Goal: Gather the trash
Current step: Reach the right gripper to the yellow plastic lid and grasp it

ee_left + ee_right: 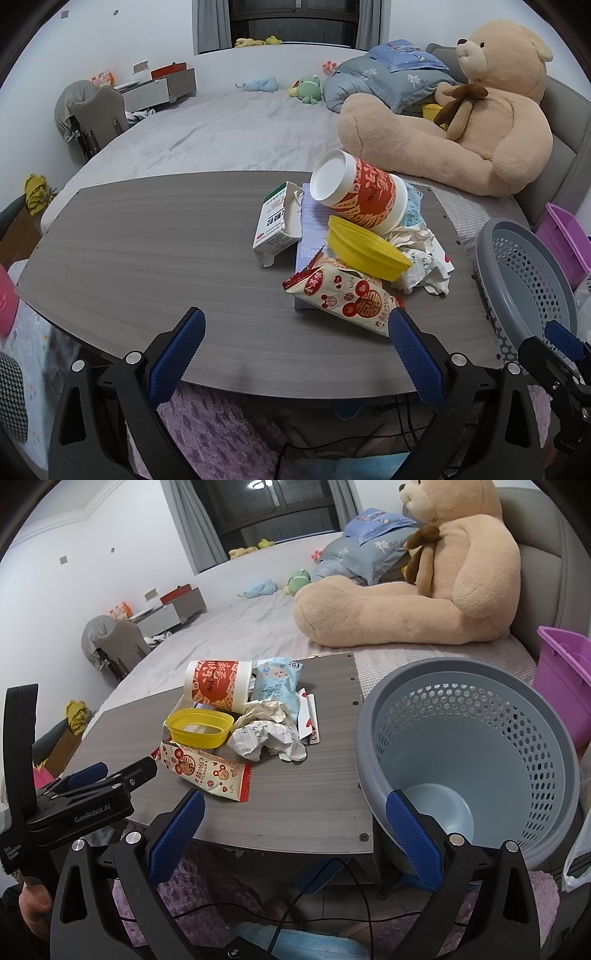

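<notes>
Trash lies heaped on the far right part of the grey wooden board (147,240): a red-and-white paper cup (360,194) tipped on its side, a yellow plastic bowl (367,247) leaning against it, crumpled white paper (266,734), a torn white carton (277,221), a red-patterned snack wrapper (343,299) and a pale blue packet (277,688). A grey perforated basket (476,760) stands just beside the board's right edge. The left gripper (295,354) and right gripper (293,834) both hang near the board's front edge, jaws spread wide, holding nothing.

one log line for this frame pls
phase: pre-grasp | left tool: open, empty | right tool: open, empty | trash pile: on table | basket: empty
</notes>
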